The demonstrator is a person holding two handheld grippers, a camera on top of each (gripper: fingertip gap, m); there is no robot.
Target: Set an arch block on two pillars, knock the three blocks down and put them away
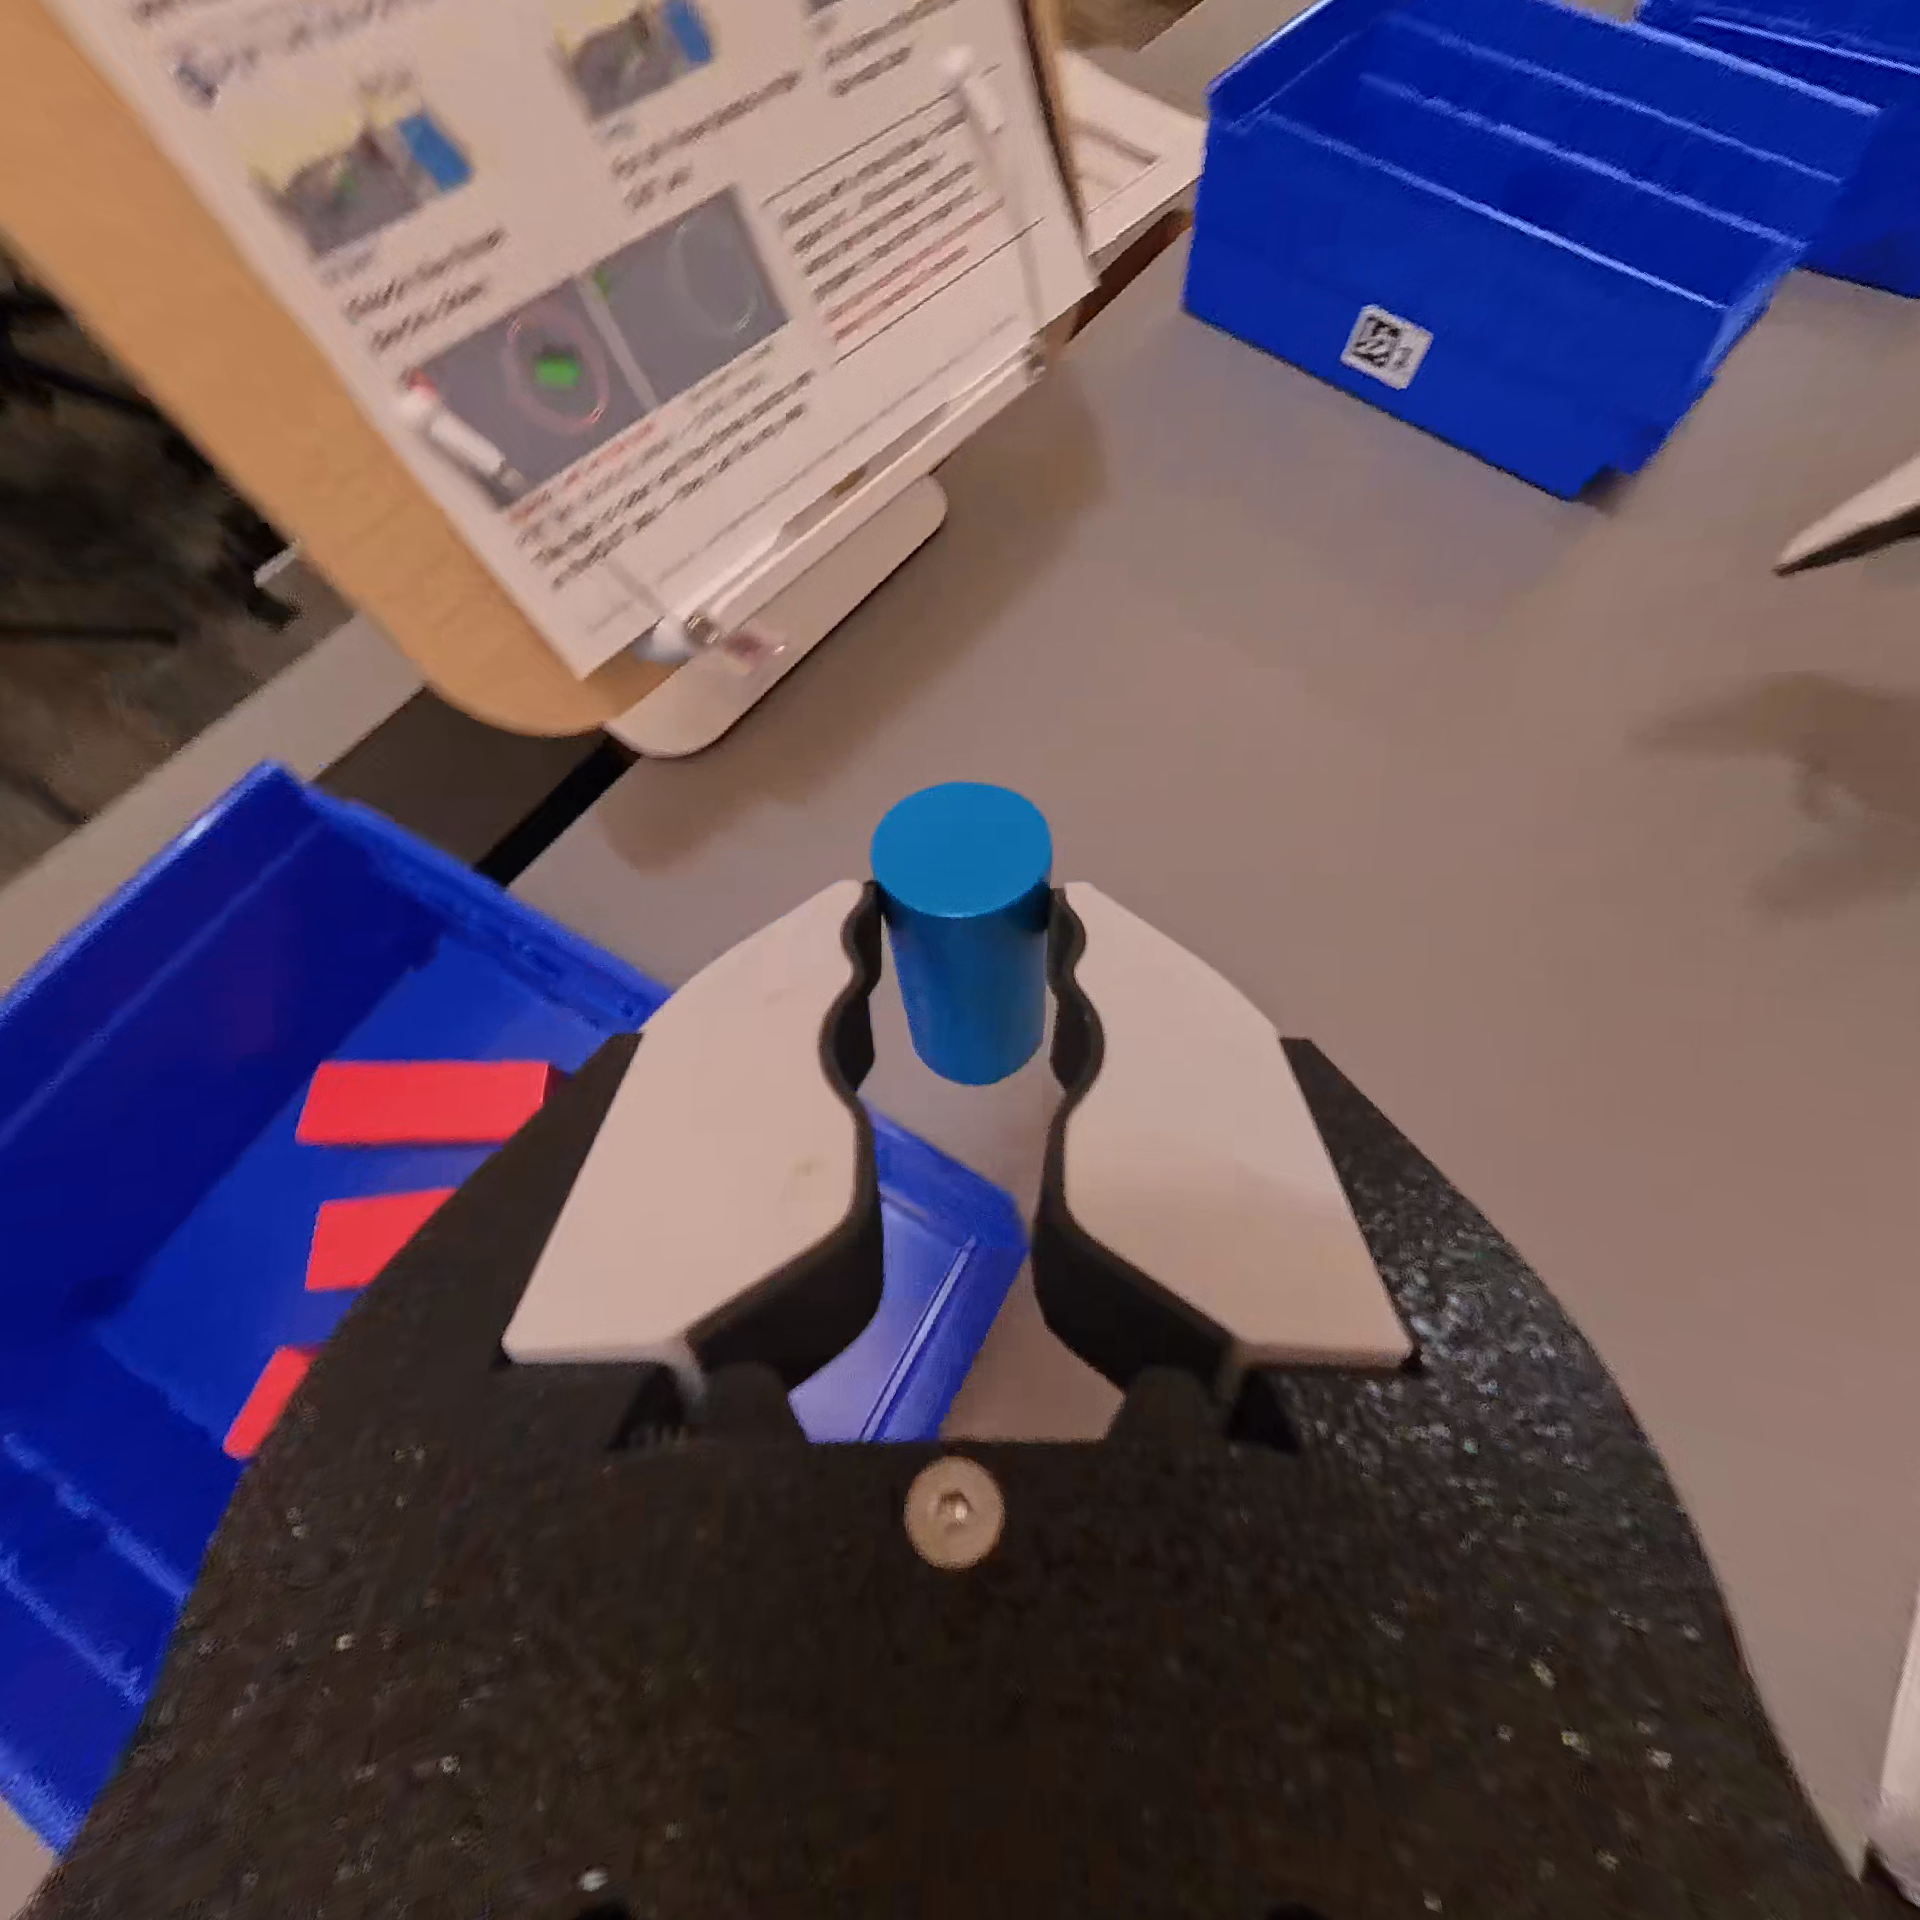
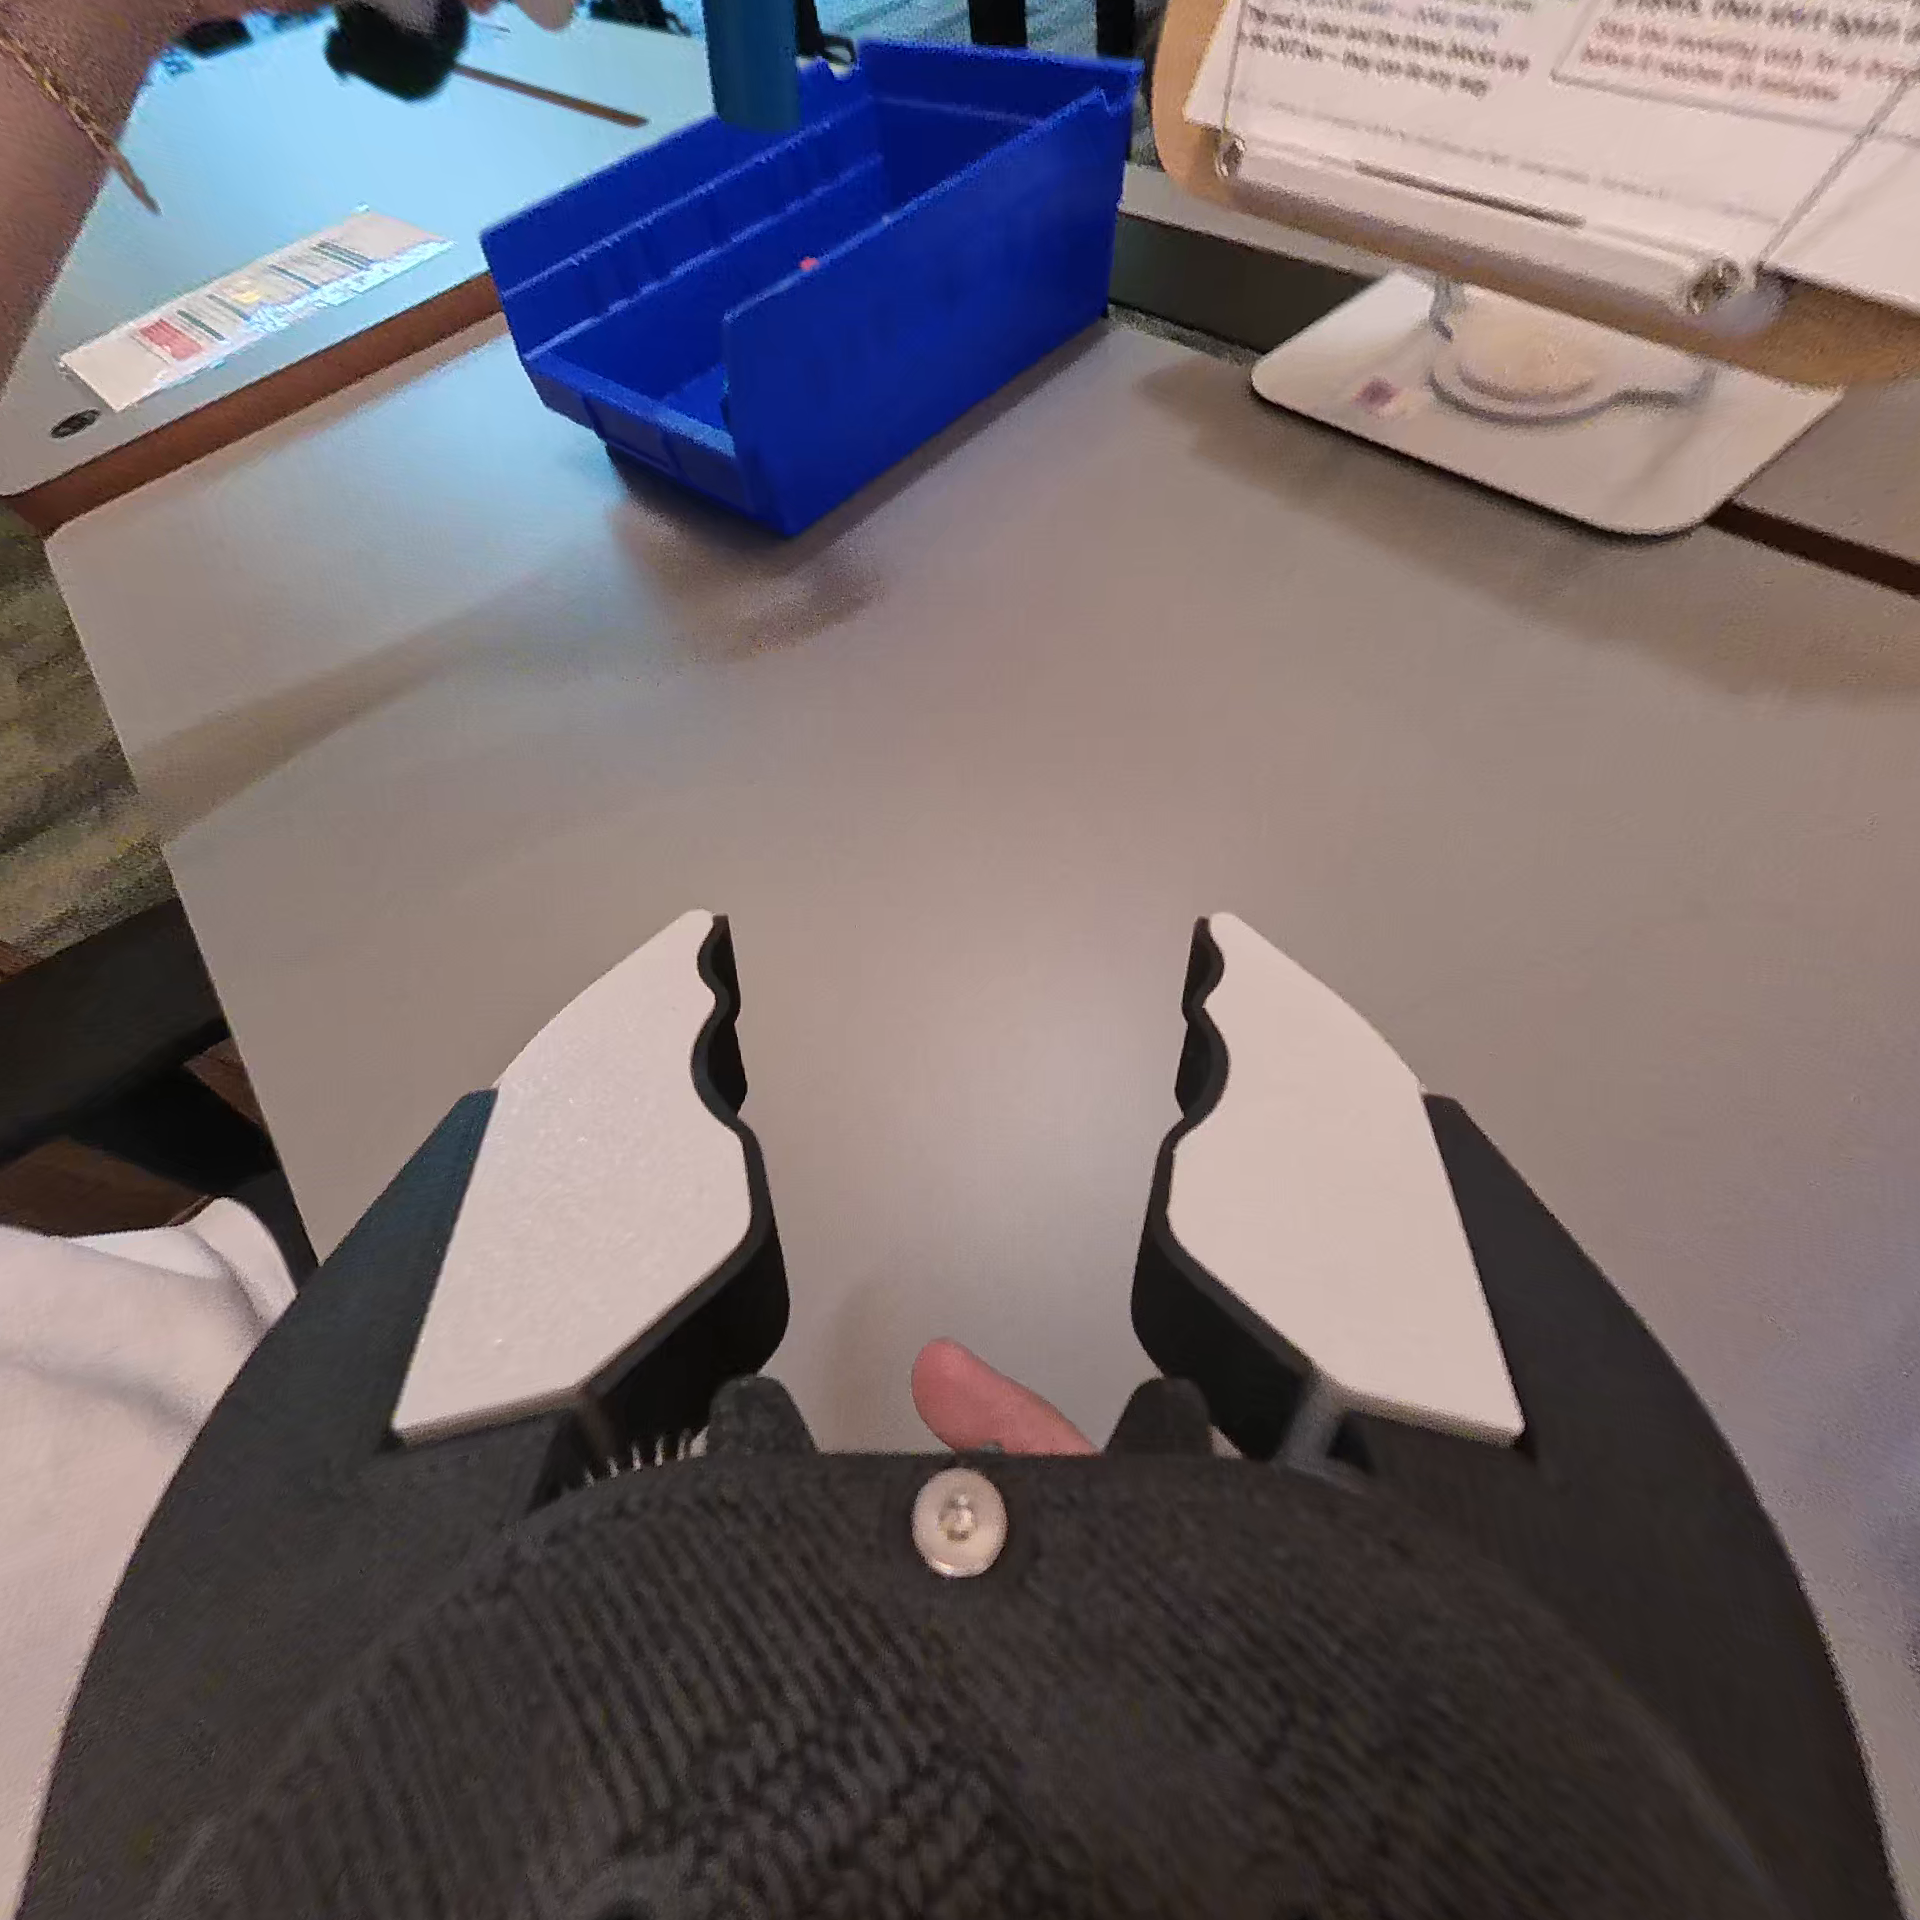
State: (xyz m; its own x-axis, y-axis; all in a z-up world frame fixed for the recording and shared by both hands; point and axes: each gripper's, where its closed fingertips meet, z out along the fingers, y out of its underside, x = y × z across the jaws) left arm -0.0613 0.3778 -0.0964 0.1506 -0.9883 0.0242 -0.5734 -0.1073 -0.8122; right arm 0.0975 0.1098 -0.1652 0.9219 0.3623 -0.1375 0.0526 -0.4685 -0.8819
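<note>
My left gripper (image 1: 961,899) is shut on a blue cylinder (image 1: 966,966) and holds it upright in the air, over the grey table (image 1: 1351,935) by the corner of a blue bin (image 1: 208,987). That bin holds three red flat blocks (image 1: 426,1101). The right wrist view shows the cylinder (image 2: 748,62) hanging above the far side of the same bin (image 2: 914,343). My right gripper (image 2: 961,935) is open and empty, low over bare grey table (image 2: 1039,727), well short of the bin. Its fingertip (image 1: 1849,530) shows at the right edge of the left wrist view.
A second blue bin (image 1: 1455,260) with dividers stands at the far right. A tilted document stand with printed sheets (image 1: 582,260) rests on a white base (image 1: 831,582), also seen in the right wrist view (image 2: 1538,416). A printed paper strip (image 2: 260,301) lies on the neighbouring table.
</note>
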